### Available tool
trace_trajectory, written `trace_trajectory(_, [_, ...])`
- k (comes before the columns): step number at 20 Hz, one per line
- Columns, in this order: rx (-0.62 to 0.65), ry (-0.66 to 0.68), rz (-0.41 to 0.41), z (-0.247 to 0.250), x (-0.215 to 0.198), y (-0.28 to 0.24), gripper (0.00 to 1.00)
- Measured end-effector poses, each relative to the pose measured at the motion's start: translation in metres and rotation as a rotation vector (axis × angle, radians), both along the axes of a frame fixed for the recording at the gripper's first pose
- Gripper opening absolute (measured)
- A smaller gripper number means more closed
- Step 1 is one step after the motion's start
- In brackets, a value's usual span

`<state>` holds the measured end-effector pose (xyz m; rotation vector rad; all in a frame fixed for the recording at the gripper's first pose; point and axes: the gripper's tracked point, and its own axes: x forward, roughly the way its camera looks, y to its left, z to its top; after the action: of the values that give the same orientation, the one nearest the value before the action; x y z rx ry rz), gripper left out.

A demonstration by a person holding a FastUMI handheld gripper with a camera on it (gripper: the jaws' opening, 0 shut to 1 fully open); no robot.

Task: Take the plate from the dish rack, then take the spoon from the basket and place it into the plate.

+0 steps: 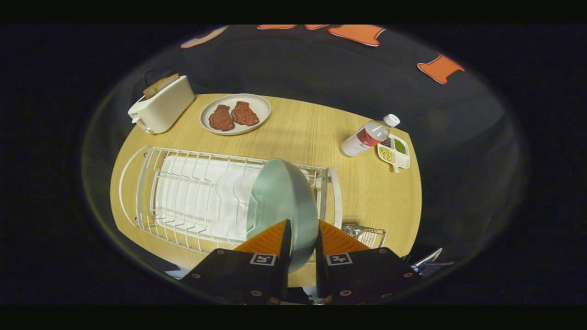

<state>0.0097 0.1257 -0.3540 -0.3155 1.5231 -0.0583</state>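
A pale green plate [284,201] stands on edge between my fingers, lifted over the right end of the white wire dish rack [183,197]. My gripper [302,229] is shut on the plate's near rim, one finger on each face. The wire basket [367,234] sits just right of the fingers on the table; a metal spoon handle [429,260] pokes out further right, near the table's edge. Whether the plate still touches the rack I cannot tell.
On the round wooden table [312,133] beyond the rack: a white toaster [163,107] with toast, a white plate with two red meat pieces [235,114], a lying bottle [369,135] and a small divided dish [395,152].
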Motion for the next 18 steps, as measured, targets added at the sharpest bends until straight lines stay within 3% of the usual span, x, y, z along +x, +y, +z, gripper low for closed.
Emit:
trace_trajectory(4, [-0.034, -0.024, -0.050, 0.008, 0.003, -0.006, 0.19])
trace_trajectory(9, [-0.106, -0.083, -0.039, 0.029, 0.011, -0.019, 0.17])
trace_trajectory(18, [0.063, -0.176, -0.078, 0.080, -0.003, -0.014, 0.17])
